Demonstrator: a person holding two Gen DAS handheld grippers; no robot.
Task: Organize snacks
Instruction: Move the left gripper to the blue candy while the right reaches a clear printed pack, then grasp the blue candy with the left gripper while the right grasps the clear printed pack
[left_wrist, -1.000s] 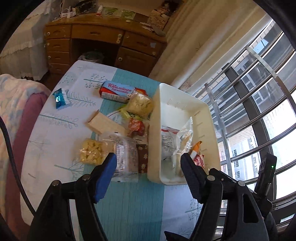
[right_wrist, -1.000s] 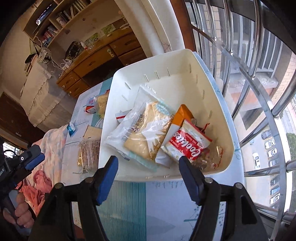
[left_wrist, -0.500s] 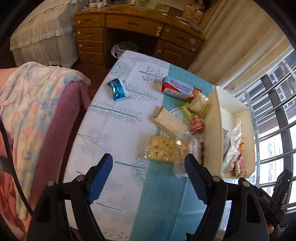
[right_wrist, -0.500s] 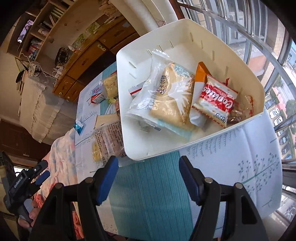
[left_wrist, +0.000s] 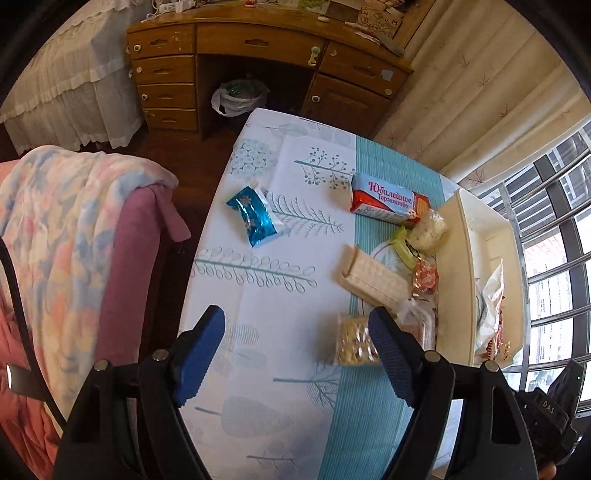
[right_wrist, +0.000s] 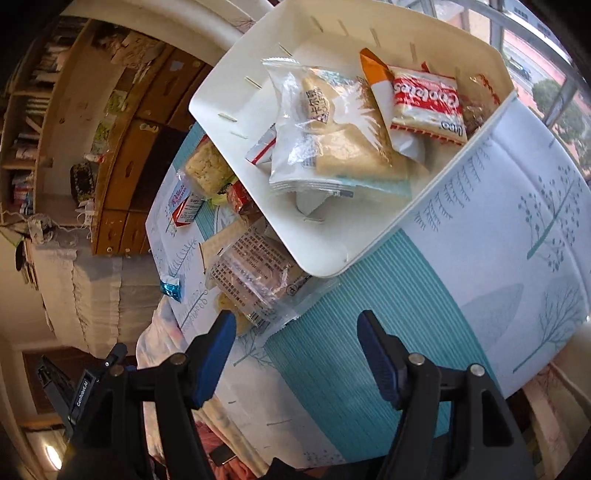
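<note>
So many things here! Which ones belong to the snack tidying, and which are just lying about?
Part of the job:
white plastic bin
blue foil snack packet
red and white biscuit pack
pale wafer bar
clear bag of yellow puffs
open left hand-held gripper

Just lying about:
wooden desk
pastel floral blanket
bagged waste bin

Bright daylight from the right-hand window (left_wrist: 554, 221), soft shadows, strong fisheye bending, dark vignetted corners, slight blur.

Two wrist views above the table (left_wrist: 280, 295)
Left looks down toward the desk (left_wrist: 258, 44); right looks nearer, tilted, into the bin (right_wrist: 332, 254). Both share bin and snacks.
</note>
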